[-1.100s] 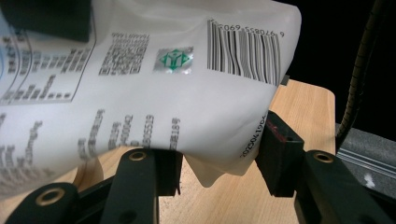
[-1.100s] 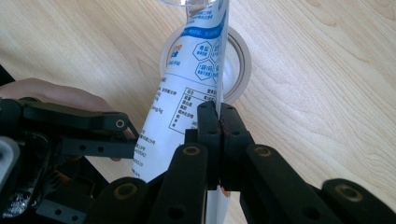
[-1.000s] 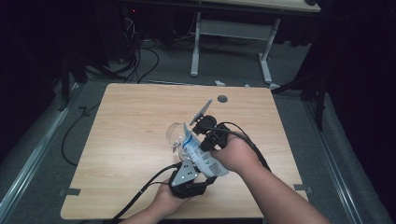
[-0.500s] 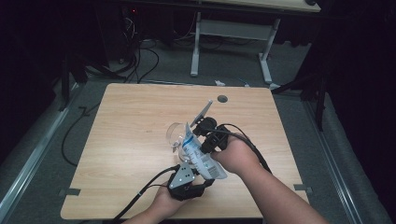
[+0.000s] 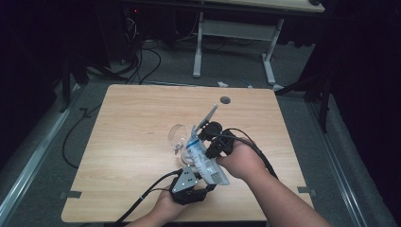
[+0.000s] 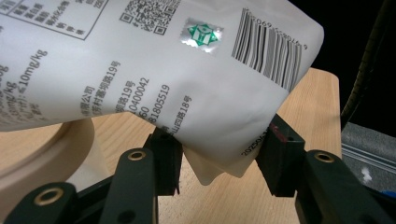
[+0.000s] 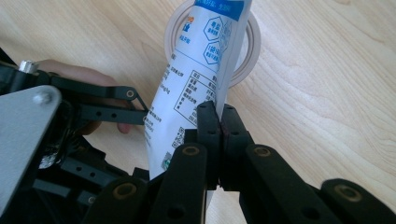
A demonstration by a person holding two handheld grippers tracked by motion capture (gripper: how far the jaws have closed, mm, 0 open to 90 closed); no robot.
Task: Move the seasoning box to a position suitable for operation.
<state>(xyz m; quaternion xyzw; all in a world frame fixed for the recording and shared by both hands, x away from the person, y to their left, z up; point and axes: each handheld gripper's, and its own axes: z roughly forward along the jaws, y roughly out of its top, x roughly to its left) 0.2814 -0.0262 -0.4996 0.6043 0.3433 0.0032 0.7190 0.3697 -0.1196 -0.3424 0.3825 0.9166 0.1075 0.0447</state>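
A white printed pouch (image 5: 204, 161) was held in the air above the wooden desk (image 5: 132, 132), tilted, with its upper end over the mouth of a clear glass (image 5: 178, 137) that stood near the middle of the desk. In the high view the pouch lay between the two hands, its blue top end toward the glass and its barcode end toward the person.

The right gripper (image 7: 219, 121) had its jaws pressed together on the side edge of the pouch; in the right gripper view the thin seam sat squeezed between the two black pads (image 7: 208, 126).

The left gripper (image 6: 219, 156) was at the lower corner of the pouch. Its jaws stood partly apart, one at each side of the folded bottom corner, and both pads (image 6: 280, 154) touched the pouch there, so it was clamped on this corner.

A round cable hole (image 5: 225, 100) was in the desk beyond the glass, well apart from it.
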